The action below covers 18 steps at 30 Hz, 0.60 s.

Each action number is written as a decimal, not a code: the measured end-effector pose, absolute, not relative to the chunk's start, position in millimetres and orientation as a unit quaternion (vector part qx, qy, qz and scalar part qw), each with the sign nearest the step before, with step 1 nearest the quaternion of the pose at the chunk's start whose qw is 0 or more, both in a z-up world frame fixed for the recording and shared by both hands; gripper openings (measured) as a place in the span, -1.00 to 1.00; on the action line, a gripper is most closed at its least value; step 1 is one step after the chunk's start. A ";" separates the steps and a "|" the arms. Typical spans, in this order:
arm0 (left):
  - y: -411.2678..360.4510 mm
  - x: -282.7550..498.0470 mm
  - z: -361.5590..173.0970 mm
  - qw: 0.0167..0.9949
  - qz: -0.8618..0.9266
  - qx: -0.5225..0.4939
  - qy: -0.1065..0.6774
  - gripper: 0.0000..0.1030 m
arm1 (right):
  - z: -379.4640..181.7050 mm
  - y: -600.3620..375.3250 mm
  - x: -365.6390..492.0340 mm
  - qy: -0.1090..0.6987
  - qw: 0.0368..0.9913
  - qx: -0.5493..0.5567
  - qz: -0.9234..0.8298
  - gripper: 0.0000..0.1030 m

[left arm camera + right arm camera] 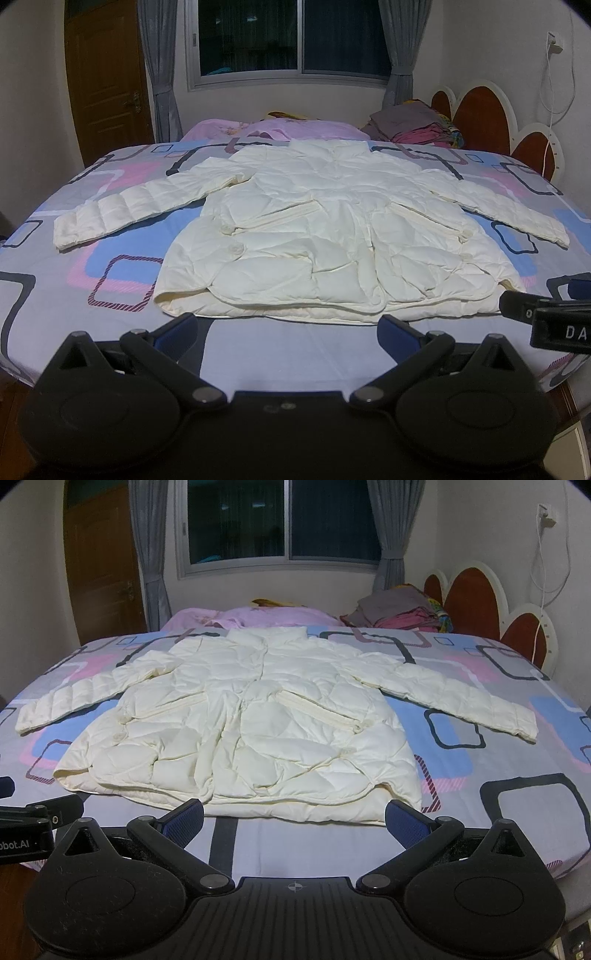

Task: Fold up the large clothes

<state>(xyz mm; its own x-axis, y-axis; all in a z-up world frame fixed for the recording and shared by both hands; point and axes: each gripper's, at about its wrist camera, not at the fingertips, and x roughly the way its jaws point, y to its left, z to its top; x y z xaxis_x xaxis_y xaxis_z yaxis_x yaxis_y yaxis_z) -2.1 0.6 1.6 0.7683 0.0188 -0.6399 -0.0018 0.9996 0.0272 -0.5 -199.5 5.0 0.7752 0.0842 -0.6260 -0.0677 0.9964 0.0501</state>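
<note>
Across the bed [122, 280] a white jacket [325, 236] lies flat, sleeves spread; left gripper [288, 328] and right gripper [293, 816] both gape empty just short of its hem

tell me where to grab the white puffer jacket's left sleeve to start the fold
Grip the cuff end of the left sleeve on the white puffer jacket, probably coming in from the bed's near-left edge with the open left gripper. The sleeve lies flat and stretched outward on the bedsheet, its cuff free of the body, so a low pinch there could swing it across the chest.
</note>
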 end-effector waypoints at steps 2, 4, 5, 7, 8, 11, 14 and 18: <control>1.0 -2.4 1.7 0.940 0.006 0.012 0.340 1.00 | 4.8 -199.1 -0.6 0.333 0.942 0.012 0.040 1.00; 1.3 -1.9 1.6 0.940 0.006 0.012 0.341 1.00 | 3.9 -199.3 -0.5 0.333 0.942 0.013 0.039 1.00; 1.7 -2.5 2.0 0.940 0.006 0.012 0.340 1.00 | 3.9 -199.2 -0.5 0.333 0.942 0.013 0.040 1.00; 1.6 -2.1 1.8 0.940 0.005 0.012 0.341 1.00 | 3.9 -199.1 -0.1 0.333 0.942 0.012 0.039 1.00; 1.5 -2.3 1.7 0.940 0.005 0.012 0.341 1.00 | 4.0 -199.3 -0.2 0.333 0.942 0.013 0.039 1.00; 1.7 -2.1 1.4 0.940 0.005 0.012 0.342 1.00 | 3.7 -199.7 -0.3 0.333 0.942 0.013 0.039 1.00; 1.6 -1.7 1.3 0.940 0.005 0.012 0.342 1.00 | 3.6 -199.7 -0.1 0.333 0.942 0.013 0.039 1.00; 1.5 -1.6 0.7 0.939 0.007 0.010 0.343 1.00 | 3.2 -201.7 -1.0 0.334 0.942 0.014 0.042 1.00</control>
<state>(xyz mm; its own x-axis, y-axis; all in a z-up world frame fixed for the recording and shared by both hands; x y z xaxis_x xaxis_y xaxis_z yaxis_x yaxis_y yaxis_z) -1.6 1.5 0.7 0.7646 0.0193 -0.6442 -0.0053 0.9997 0.0237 -1.0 -201.7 3.2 0.7740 0.0878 -0.6271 -0.0691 0.9961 0.0542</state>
